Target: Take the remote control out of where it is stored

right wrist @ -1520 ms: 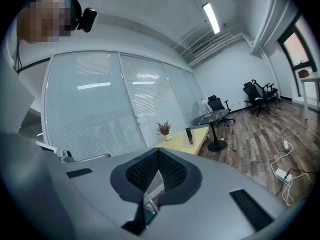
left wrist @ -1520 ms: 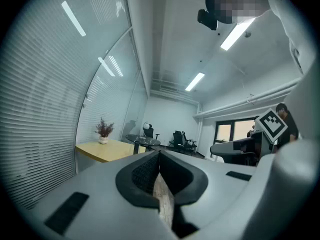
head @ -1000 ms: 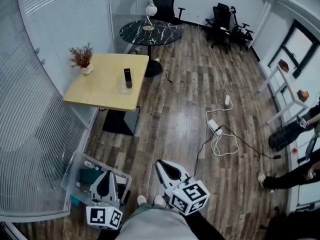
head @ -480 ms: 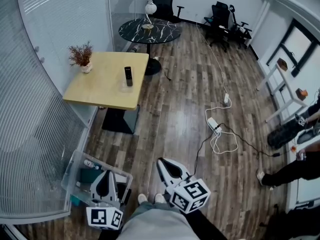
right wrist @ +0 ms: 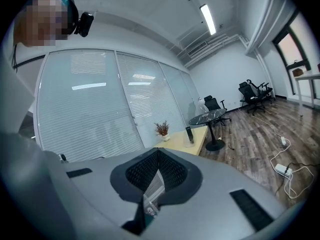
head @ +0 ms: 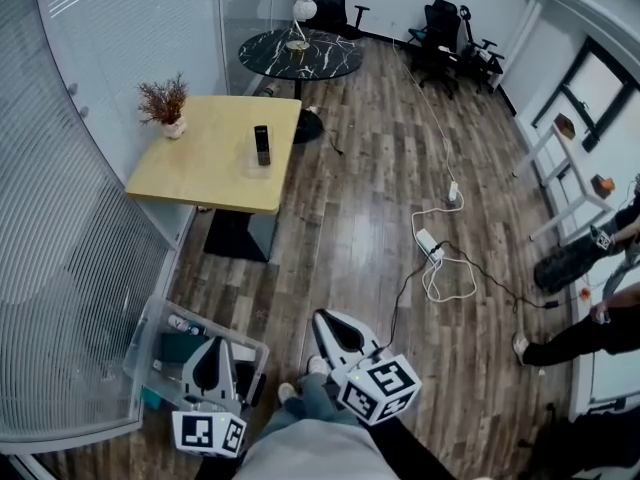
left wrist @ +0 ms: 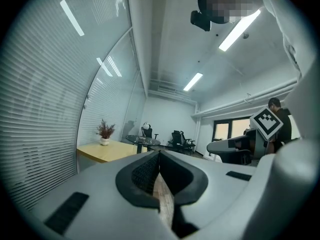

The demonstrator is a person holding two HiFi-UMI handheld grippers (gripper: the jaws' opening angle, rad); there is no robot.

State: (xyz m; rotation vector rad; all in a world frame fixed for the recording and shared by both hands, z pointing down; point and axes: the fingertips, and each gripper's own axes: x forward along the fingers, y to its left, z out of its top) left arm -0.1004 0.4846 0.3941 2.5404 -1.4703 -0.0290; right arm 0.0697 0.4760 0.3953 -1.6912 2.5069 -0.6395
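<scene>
Head view: overhead, steeply down | left gripper view: low, on left gripper, facing level | right gripper view: on right gripper, likewise | all share: distant yellow table, plant

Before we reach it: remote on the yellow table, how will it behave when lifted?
The remote looks slim and rigid, so probably light. It stands upright in a clear holder on the table; a sideways nudge may tip both, so a straight upward pull seems safer. Its dark shell looks smooth and could slip.
</scene>
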